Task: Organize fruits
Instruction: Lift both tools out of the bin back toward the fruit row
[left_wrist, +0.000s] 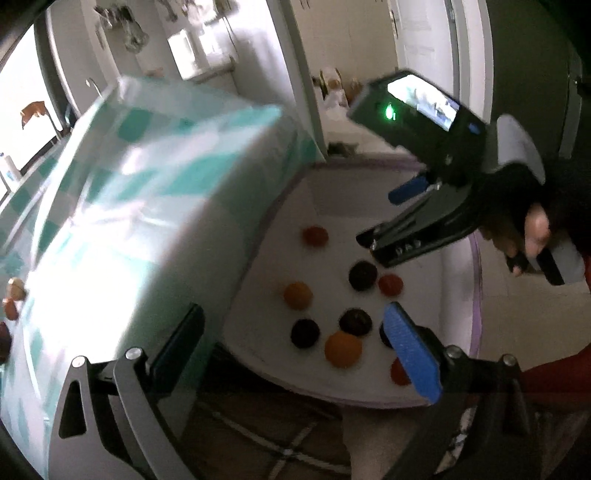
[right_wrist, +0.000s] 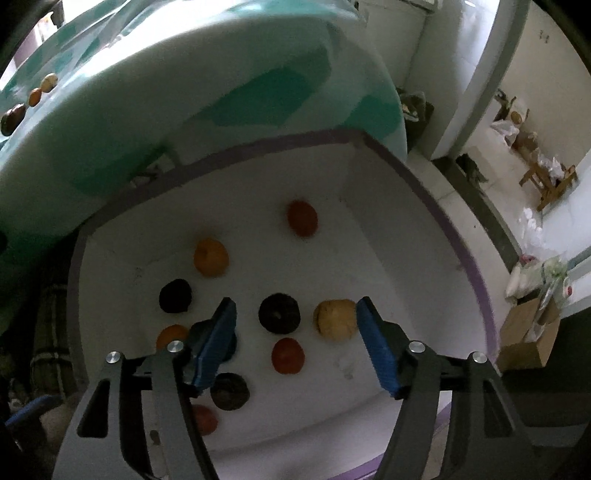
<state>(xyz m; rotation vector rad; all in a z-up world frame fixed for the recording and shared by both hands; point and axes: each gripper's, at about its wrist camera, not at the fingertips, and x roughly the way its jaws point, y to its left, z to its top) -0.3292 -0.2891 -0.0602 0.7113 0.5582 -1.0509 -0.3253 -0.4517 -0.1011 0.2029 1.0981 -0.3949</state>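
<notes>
Right gripper (right_wrist: 295, 339) spread wide and empty above the white box (right_wrist: 384, 236), red, orange and dark fruits (right_wrist: 279, 313) scattered inside it, left gripper (left_wrist: 291, 354) likewise open beside the box, green-checked table (left_wrist: 140, 184) alongside

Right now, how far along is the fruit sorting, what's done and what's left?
Mostly done, by the look of it: a good number of fruits lie in the white box, among them an orange one and a dark one. In hand: nothing; the right gripper hangs open over the box, and the left gripper is open too. Left: a few fruits on the checkered table.
</notes>
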